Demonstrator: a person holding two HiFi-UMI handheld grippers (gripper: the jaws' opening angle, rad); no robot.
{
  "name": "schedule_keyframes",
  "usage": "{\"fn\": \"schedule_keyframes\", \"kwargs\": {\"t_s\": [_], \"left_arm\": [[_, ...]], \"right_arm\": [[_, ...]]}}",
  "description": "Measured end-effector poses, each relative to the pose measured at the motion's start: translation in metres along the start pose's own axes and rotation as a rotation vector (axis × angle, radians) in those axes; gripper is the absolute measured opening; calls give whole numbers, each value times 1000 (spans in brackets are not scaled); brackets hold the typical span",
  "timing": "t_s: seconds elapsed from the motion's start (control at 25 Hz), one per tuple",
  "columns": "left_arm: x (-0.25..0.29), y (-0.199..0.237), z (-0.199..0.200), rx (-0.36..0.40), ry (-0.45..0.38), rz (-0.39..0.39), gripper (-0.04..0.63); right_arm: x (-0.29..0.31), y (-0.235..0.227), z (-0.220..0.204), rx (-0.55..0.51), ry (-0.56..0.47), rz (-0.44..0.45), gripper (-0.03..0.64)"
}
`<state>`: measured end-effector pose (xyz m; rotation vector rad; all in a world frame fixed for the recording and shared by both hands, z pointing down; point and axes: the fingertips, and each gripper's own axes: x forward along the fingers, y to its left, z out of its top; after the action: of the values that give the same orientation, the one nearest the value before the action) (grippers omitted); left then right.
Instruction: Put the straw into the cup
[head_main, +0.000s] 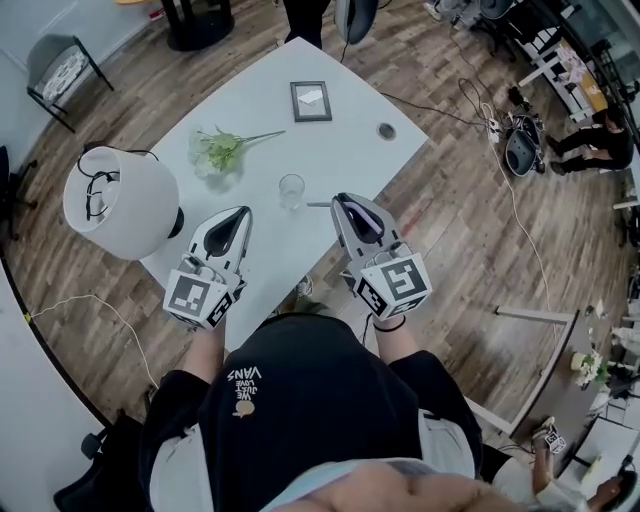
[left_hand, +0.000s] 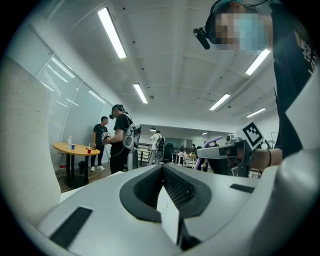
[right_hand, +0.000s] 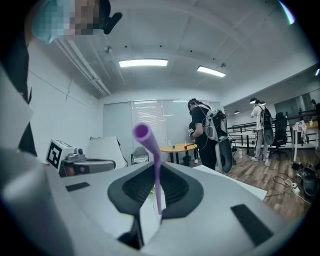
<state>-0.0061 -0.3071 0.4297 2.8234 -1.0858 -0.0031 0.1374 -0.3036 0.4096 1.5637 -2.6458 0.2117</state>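
A clear cup (head_main: 291, 190) stands on the white table (head_main: 330, 150), near its front edge. My right gripper (head_main: 345, 204) is just right of the cup and is shut on a purple straw (head_main: 362, 213). In the right gripper view the straw (right_hand: 150, 147) rises upright from between the pads (right_hand: 156, 170), its open end bent toward the camera. My left gripper (head_main: 238, 220) hangs over the table's front left part, left of the cup. In the left gripper view its jaws (left_hand: 162, 167) meet at the tip with nothing between them.
On the table lie a sprig of green and white flowers (head_main: 220, 150), a framed picture (head_main: 311, 100) and a small round object (head_main: 386, 131). A white lamp shade (head_main: 120, 200) stands beside the table's left corner. People stand further off in the room (right_hand: 207, 132).
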Motion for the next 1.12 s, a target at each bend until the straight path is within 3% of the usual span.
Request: {"fn": "schedule_keyframes", "kwargs": {"t_s": [0.4, 1.12], "left_arm": [[1, 14, -2, -11, 18, 70, 11], [-9, 35, -14, -37, 38, 136, 11]], "right_arm": [[48, -6, -6, -16, 21, 79, 41], [99, -5, -81, 17, 194, 109, 41]]}}
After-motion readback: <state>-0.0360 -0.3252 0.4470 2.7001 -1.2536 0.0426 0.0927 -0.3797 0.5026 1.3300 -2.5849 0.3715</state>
